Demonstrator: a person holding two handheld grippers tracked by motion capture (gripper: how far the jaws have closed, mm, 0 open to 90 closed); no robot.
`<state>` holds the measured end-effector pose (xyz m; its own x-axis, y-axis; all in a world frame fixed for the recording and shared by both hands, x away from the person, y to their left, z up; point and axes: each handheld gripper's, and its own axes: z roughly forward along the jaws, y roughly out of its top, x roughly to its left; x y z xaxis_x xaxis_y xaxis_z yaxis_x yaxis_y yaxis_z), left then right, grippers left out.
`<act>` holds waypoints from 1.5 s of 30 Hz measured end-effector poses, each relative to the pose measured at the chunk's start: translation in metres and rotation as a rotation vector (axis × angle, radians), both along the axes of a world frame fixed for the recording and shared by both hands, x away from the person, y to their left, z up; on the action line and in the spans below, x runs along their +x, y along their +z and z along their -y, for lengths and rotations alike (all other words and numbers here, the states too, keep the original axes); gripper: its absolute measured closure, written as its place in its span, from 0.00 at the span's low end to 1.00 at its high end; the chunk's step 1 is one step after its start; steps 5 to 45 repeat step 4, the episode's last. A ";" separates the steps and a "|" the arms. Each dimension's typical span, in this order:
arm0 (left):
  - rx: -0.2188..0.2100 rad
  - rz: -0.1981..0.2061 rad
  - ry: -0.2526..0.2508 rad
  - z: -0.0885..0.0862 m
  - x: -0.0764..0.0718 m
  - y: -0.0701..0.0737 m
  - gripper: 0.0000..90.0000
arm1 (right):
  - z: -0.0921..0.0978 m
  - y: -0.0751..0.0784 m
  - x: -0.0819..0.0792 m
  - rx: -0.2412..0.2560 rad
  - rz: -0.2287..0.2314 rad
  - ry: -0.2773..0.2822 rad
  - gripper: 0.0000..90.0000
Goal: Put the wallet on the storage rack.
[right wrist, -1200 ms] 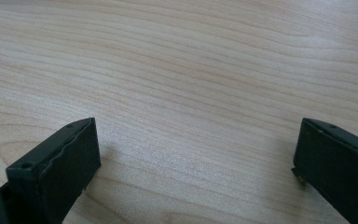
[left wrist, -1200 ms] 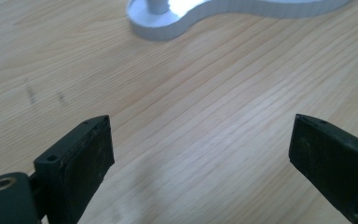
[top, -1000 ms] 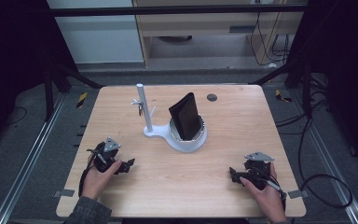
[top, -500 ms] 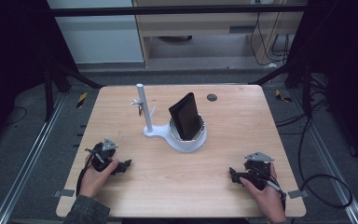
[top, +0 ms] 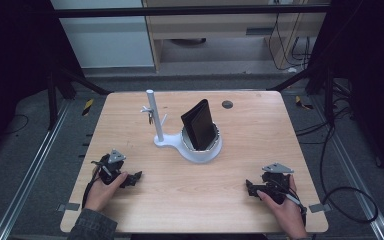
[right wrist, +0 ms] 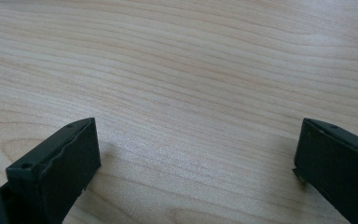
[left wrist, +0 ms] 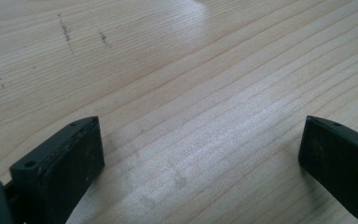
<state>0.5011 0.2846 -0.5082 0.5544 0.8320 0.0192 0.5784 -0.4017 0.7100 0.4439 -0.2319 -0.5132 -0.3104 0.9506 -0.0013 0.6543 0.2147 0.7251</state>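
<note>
Resting apart on the table (top: 190,200), left claw (top: 134,177) and right claw (top: 250,188), both released; jaws' gap plain up close.

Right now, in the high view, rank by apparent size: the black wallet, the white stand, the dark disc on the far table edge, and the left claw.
1. white stand, base plus post
2. black wallet, upright in the stand's cup
3. left claw, nearer the camera, so its rank is unsure
4. dark disc, clearly smallest

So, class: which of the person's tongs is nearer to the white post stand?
Left. The left tongs rest near the table's front-left, a short way in front of the white post stand. The right tongs sit at the front-right, farther off, past the black wallet.
</note>
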 end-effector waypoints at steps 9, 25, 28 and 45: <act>0.000 0.000 0.001 0.000 0.000 0.000 0.00 | 0.000 0.000 0.000 0.001 -0.002 0.000 0.00; 0.000 0.000 0.001 0.000 0.000 0.000 0.00 | 0.000 0.000 0.000 0.001 -0.002 0.000 0.00; 0.000 0.000 0.001 0.000 0.000 0.000 0.00 | 0.000 0.000 0.000 0.001 -0.002 0.000 0.00; 0.000 0.000 0.001 0.000 0.000 0.000 0.00 | 0.000 0.000 0.000 0.001 -0.002 0.000 0.00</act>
